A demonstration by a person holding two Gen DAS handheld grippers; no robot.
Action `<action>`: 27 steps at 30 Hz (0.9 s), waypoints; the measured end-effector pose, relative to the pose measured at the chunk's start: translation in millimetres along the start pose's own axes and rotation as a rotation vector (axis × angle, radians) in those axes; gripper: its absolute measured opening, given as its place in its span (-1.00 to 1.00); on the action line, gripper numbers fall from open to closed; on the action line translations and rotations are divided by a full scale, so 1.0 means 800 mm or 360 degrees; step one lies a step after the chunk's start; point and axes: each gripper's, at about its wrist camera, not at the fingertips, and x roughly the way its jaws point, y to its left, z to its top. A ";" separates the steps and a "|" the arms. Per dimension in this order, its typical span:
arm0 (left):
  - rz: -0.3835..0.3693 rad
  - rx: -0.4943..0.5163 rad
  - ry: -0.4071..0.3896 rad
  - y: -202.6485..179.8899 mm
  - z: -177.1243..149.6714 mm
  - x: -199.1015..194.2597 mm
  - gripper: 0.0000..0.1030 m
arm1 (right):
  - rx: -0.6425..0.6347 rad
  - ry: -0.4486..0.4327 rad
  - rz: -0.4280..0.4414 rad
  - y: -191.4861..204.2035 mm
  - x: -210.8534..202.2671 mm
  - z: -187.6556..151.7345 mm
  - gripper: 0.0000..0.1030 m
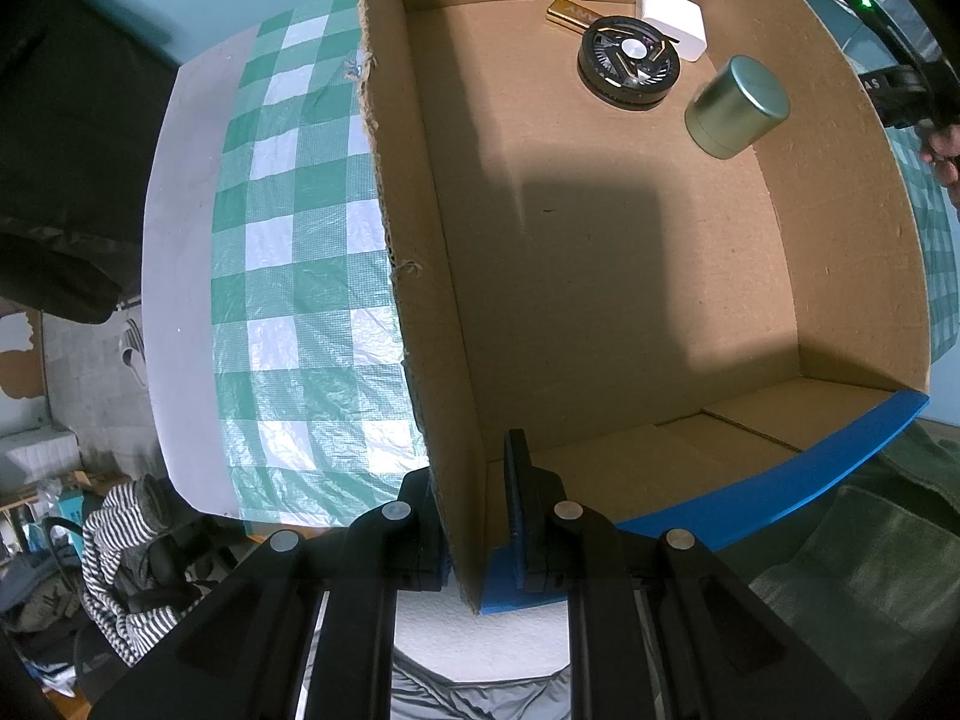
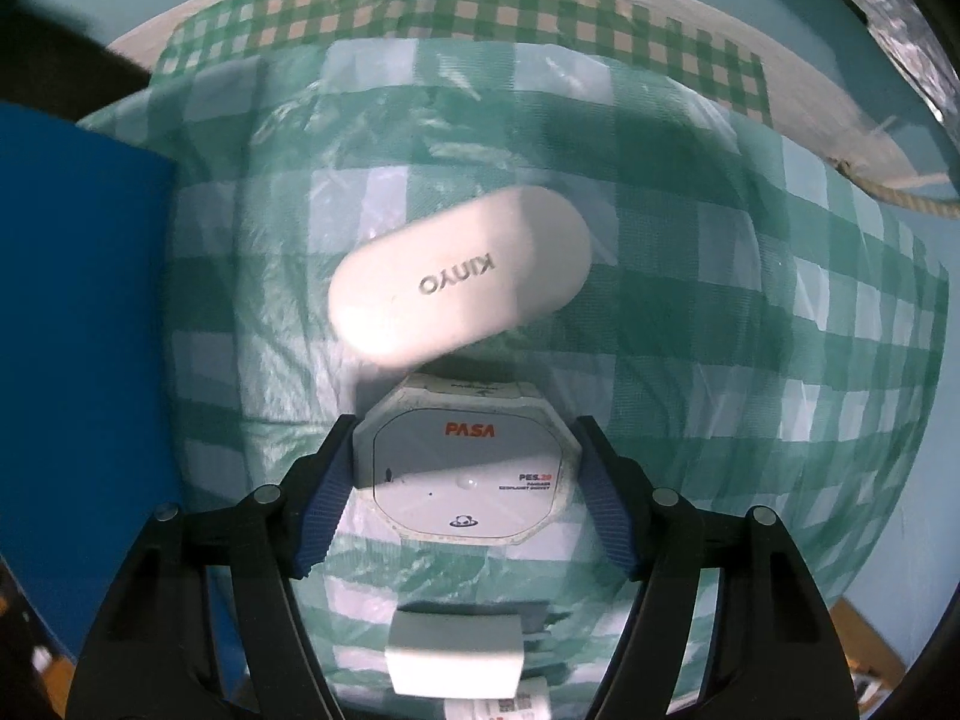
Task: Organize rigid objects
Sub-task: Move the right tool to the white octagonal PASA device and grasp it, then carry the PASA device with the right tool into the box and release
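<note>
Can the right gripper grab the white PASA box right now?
Probably yes. The right gripper already straddles the PASA box, one finger on each side, nothing between. The Kinyo case lies just beyond it.

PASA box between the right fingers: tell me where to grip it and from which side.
Grip the PASA box from straight above, across its two flat opposite side faces, where the right gripper already straddles it. It lies flat on the checked cloth, octagonal, so parallel sides suit the pads.

The left gripper point(image 1: 480, 516) is clamped on the near corner wall of an open cardboard box point(image 1: 420, 192) standing on a green-checked cloth point(image 1: 294, 276), and at the box's far end lie a black disc point(image 1: 629, 60), a white block point(image 1: 672, 21), a gold bar point(image 1: 567, 12) and a tilted metal tin point(image 1: 737, 105).
</note>
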 end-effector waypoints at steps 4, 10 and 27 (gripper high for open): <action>-0.0002 0.0001 -0.0001 0.000 -0.001 0.000 -0.72 | -0.0067 0.0005 0.0025 0.004 -0.006 -0.009 0.38; -0.0002 0.0007 -0.0003 -0.001 -0.002 0.000 -0.72 | -0.0181 -0.0010 0.0024 0.012 -0.026 -0.019 0.38; -0.0008 0.0031 0.0006 -0.004 0.000 0.000 -0.72 | -0.0529 -0.0213 0.0128 0.083 -0.140 -0.028 0.38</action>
